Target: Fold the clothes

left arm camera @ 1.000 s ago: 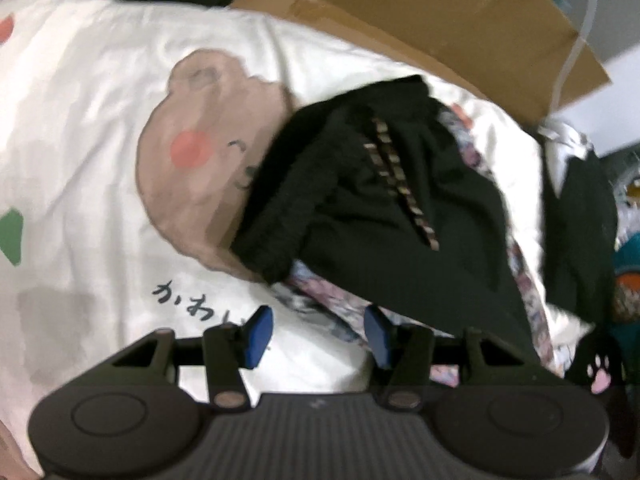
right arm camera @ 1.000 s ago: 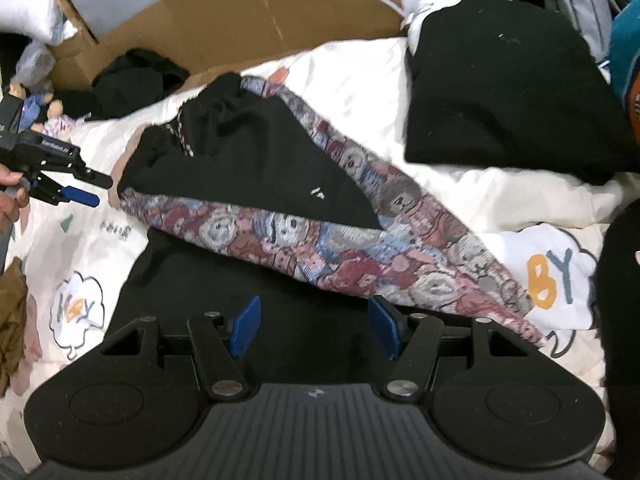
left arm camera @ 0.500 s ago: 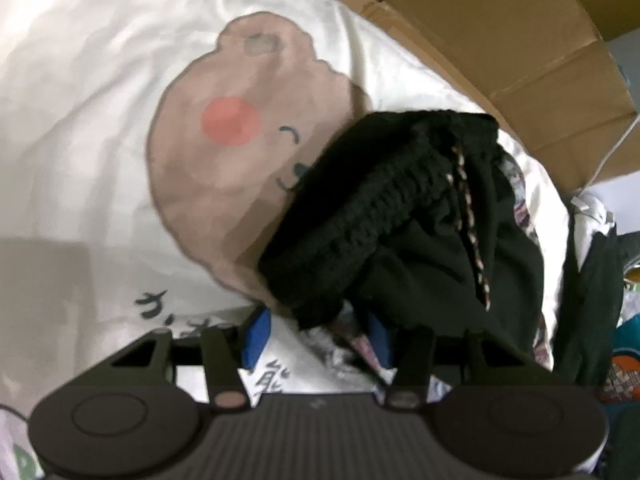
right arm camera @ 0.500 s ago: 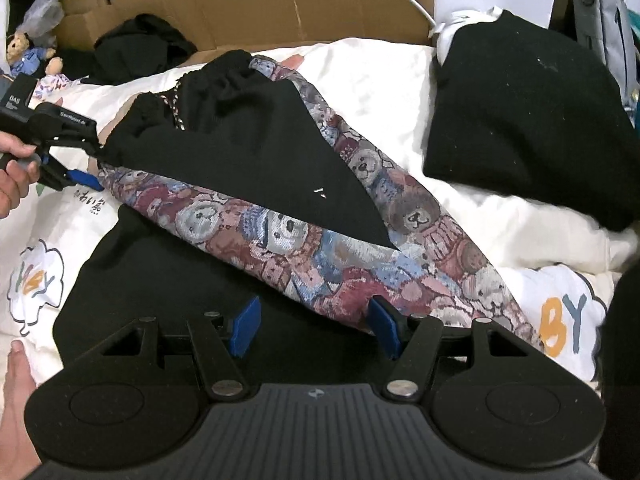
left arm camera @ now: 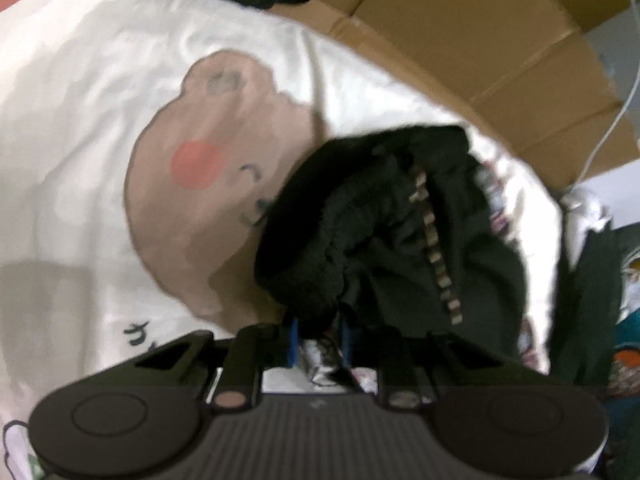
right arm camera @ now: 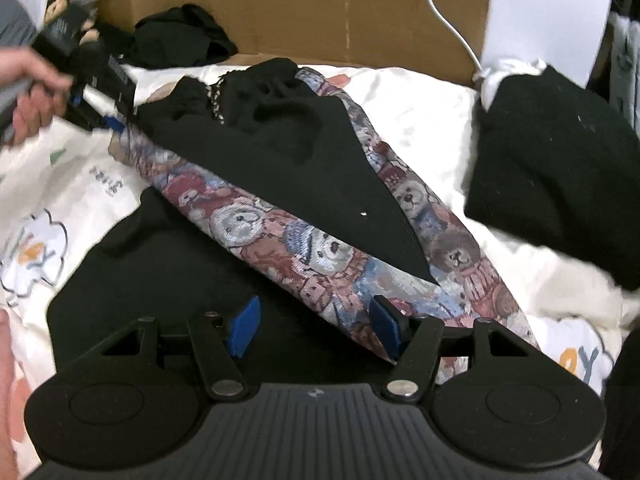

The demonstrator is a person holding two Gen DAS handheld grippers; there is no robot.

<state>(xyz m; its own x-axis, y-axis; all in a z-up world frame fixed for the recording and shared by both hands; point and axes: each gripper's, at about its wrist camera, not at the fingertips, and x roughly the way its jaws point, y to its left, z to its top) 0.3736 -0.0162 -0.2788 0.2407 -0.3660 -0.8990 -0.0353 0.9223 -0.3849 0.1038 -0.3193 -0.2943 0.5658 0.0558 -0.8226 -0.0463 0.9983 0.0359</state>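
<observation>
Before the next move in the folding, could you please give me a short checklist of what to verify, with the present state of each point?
1. Left gripper closed on the waistband corner of the bear-print trousers: ok, the blue pads pinch fabric.
2. Right gripper open for a grasp: ok, jaws apart, nothing between them.
3. Trouser leg within the right gripper's reach: ok, its hem edge lies just before the right finger.
4. Only one garment in the left grip: cannot tell, the layers are blurred.
5. Black garment under the trousers stays free: cannot tell.
6. Black folded pile lies apart: ok.
</observation>
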